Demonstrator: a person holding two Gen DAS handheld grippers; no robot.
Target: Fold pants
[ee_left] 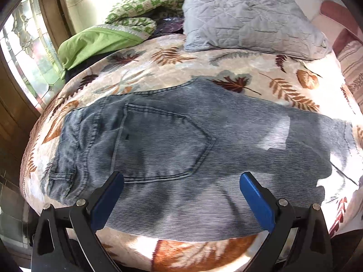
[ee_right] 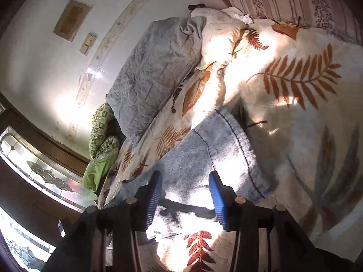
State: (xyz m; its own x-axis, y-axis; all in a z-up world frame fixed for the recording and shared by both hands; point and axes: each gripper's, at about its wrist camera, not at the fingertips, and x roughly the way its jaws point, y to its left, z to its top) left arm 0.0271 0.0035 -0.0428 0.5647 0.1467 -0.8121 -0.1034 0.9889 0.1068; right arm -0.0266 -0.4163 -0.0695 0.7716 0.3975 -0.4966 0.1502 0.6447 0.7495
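Currently: both grippers hover over faded blue denim pants (ee_left: pixel 172 140) on leaf-print fleece blanket (ee_left: pixel 158 68).
Left gripper (ee_left: pixel 181 195) angled steeply downward, jaws wide apart, empty; right gripper (ee_right: pixel 186 195) tilted, jaws parted, gripping nothing.

The left gripper (ee_left: pixel 181 195) points down at a slant. Its two fingers (ee_left: pixel 106 204) are black with blue pads on the inside. They stand far apart, and nothing is pinched between them. The blue pads lean outward like a wide V.

The right gripper (ee_right: pixel 186 195) looks rolled over to one side, so its view is tilted. Its fingers (ee_right: pixel 219 201) are black with blue ridged pads too. They stand partly apart with a clear gap in the middle. The pads are not pressing on anything.

No hand or sleeve shows in either view.
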